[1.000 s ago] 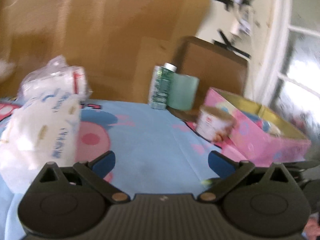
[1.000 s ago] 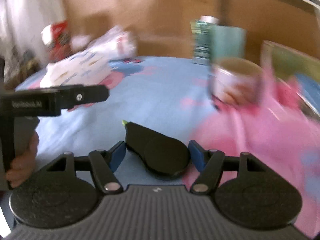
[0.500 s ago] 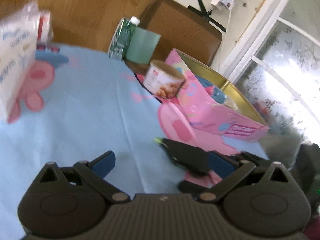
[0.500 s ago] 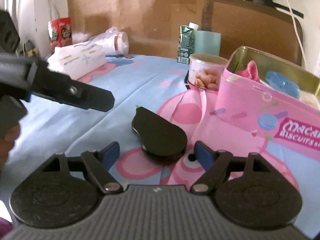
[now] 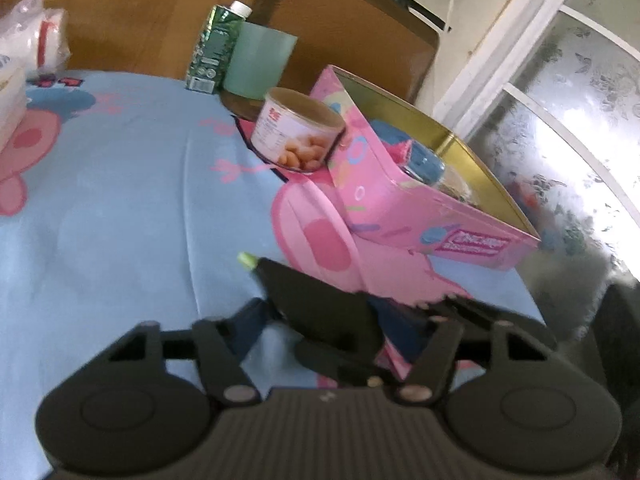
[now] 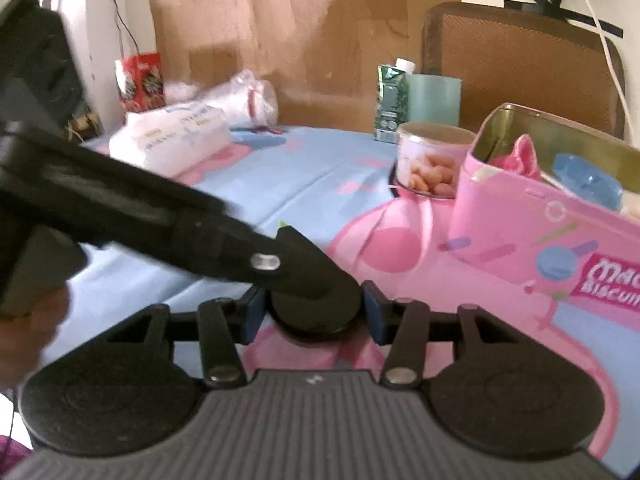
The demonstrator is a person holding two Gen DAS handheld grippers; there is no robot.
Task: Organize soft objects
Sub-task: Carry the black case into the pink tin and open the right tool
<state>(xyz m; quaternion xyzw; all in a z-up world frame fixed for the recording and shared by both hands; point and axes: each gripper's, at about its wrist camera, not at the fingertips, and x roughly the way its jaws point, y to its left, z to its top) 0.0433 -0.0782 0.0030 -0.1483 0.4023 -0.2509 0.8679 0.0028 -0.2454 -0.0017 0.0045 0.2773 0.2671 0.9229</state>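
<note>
The pink biscuit tin point(image 6: 552, 216) carries the clearest writing: a magenta panel on its side reads "MAC…" over "BISCUIT…", cut off at the frame edge, among printed macarons and confetti shapes; in the left wrist view the same panel is too blurred to read. Its gold-lined inside holds a pink soft item point(image 6: 522, 156) and a blue soft item point(image 6: 588, 180). A can point(image 5: 296, 136) pictured with pale beans bears a small red mark that cannot be read, and it stands just beside the tin's end. Behind it are a green carton point(image 5: 214, 52) with a white cap and fine print, and a pale green cup point(image 5: 258, 64). Farther left lie a white tissue pack point(image 6: 172, 144) with faint blue lettering, a clear plastic bag point(image 6: 244, 100) of white things, and a red printed packet point(image 6: 140, 80). The counter point(image 5: 120, 200) wears a light blue cloth with large pink cartoon shapes; cardboard sheets, a brown mesh chair back point(image 6: 520, 60), a white wall with cables and a frosted window close the room. A flat black teardrop-shaped object point(image 6: 312, 280) with a green tip lies on the cloth near the tin. The right tool point(image 6: 312, 312) has its blue pads on either side of this object's rounded end, close to it, though contact cannot be told. The left tool point(image 5: 332, 328) stands spread wide around the same object, reaching in from the left.
</note>
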